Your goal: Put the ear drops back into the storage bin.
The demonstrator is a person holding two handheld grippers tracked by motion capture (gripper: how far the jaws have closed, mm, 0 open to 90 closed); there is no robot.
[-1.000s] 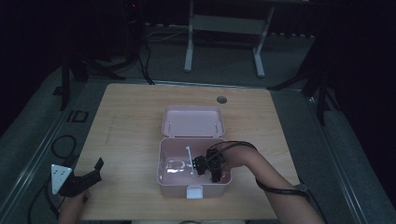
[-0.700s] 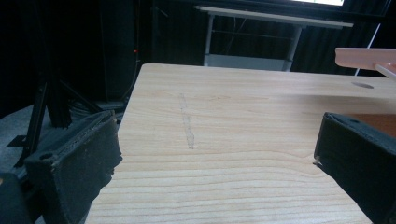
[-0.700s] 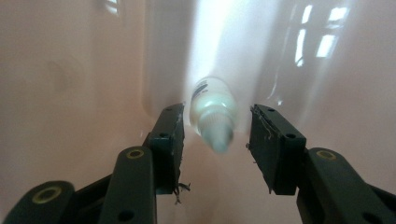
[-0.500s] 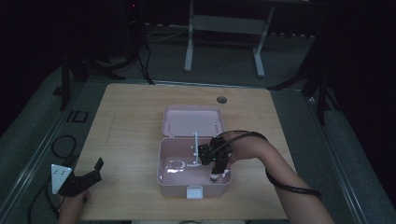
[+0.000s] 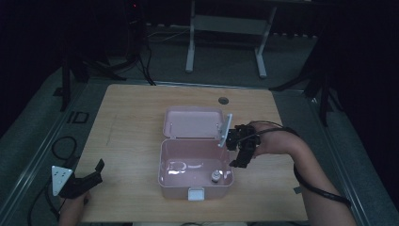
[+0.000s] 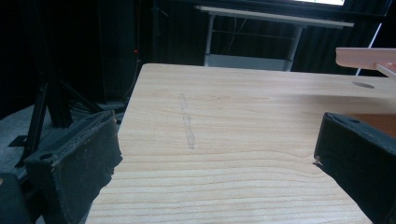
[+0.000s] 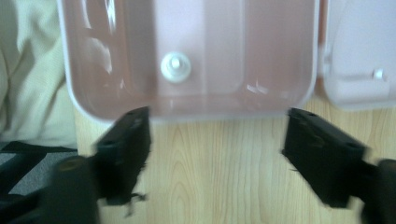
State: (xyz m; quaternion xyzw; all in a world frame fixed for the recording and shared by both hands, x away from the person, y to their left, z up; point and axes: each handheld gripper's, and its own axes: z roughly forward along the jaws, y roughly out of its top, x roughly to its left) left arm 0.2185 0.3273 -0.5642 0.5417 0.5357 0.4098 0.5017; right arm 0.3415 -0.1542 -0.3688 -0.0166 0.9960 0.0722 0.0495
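High cam overhead facing fwd/down, gripper cams low & close, all share table (image 5: 131, 122), pink box (image 5: 195, 181).

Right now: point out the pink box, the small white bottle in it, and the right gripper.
pink box (image 5: 162, 162): high view, left wall of the open base.
small white bottle (image 7: 175, 67): right gripper view, its cap from above.
right gripper (image 5: 241, 151): high view, between its black jaws, at the box's right rim.

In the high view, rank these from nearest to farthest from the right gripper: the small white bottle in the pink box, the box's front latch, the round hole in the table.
From the right gripper:
1. Small white bottle, in the pink box, near its right corner.
2. Front latch, on the box's near wall.
3. Round hole, towards the table's far edge.
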